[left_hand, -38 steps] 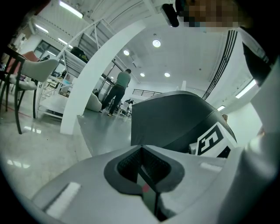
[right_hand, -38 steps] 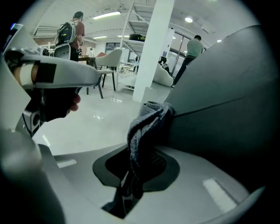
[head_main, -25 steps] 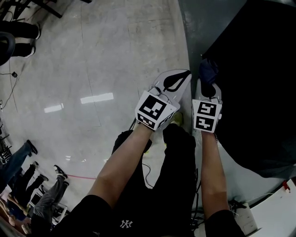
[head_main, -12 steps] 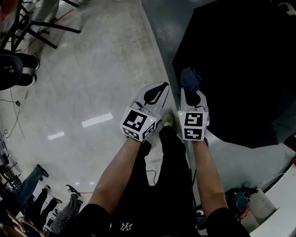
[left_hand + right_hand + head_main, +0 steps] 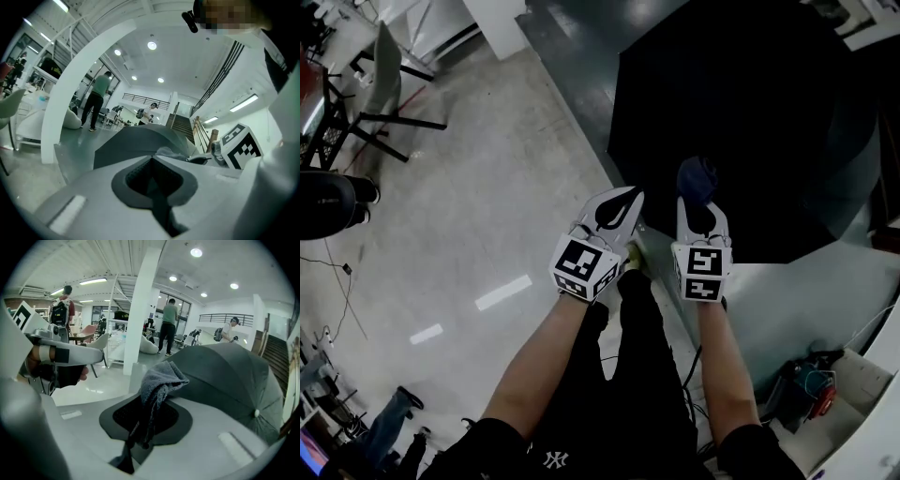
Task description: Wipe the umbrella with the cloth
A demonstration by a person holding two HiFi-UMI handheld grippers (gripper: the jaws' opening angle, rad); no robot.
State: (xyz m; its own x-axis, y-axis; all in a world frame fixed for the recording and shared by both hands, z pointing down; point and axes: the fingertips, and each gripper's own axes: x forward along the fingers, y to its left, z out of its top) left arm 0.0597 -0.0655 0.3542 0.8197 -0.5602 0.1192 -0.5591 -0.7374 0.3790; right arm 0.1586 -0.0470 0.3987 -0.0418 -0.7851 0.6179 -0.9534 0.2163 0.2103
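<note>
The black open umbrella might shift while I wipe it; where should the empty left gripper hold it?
Probably the near rim of the black open umbrella, coming in low from the side of the left gripper: the dome rests canopy-up, its handle hidden, so the thin edge is all the jaws can pinch.

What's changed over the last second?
The view swung toward the umbrella, which now shows far more fully. Nothing was taken hold of or let go: the right gripper still clamps the cloth, and the left gripper stays shut and empty beside it.
</note>
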